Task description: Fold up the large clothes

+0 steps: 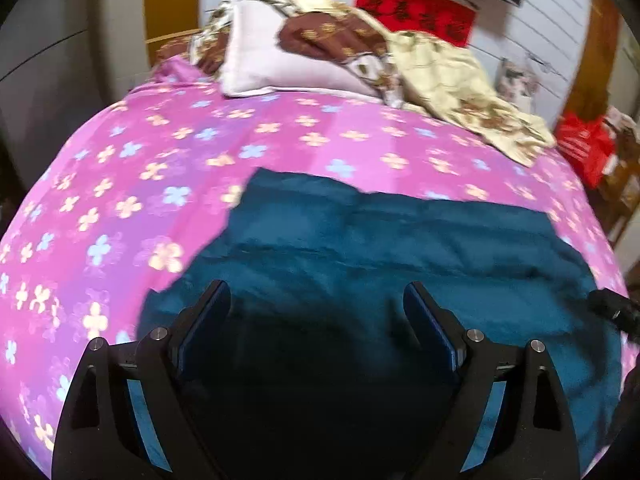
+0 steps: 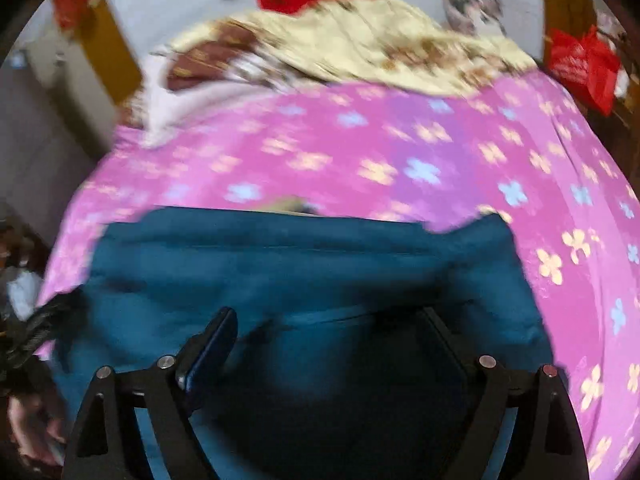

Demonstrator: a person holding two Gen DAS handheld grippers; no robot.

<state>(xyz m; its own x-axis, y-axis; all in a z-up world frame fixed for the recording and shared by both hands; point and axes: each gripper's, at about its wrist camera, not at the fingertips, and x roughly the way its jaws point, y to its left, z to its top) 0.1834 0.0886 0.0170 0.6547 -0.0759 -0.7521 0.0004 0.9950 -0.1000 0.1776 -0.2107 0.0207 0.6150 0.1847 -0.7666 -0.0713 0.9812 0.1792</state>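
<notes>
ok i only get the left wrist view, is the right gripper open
Observer: Yes. The right gripper is wide open over the garment, with nothing between its fingers.
Operator: anything odd at the far hem
Observer: A pale scrap peeks out from under the far edge. It is too blurred to name.
Operator: where's my left gripper from there
Observer: The left gripper is a dark blur at the garment's left edge.
</notes>
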